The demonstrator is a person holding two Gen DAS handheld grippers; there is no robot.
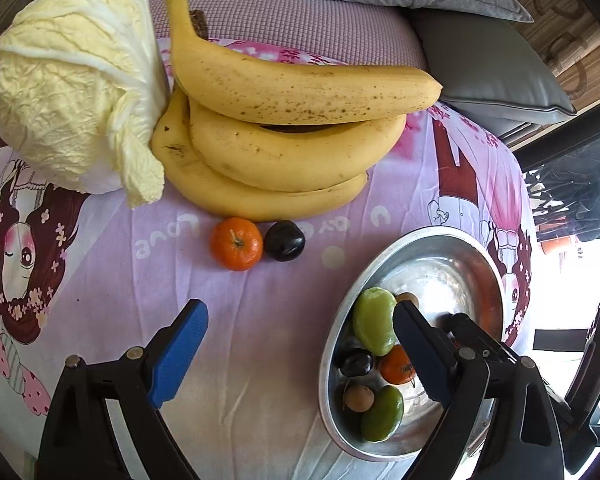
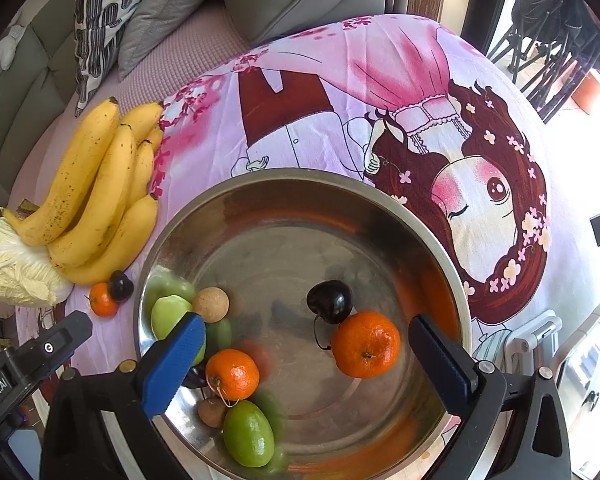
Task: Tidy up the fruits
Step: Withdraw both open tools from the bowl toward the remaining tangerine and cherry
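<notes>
Right now your right gripper hangs over the steel bowl, jaws spread wide and empty, a tangerine and dark cherry lying loose between them. Your left gripper gapes empty just left of the bowl, near the outside tangerine, plum and bananas.

In the right wrist view the cabbage gets chopped off at the 9 o'clock edge, and the bananas cover its top. The right gripper's blue finger hides most of a dark fruit and part of a green fruit. In the left wrist view the bowl is half behind a finger at 4 o'clock.
</notes>
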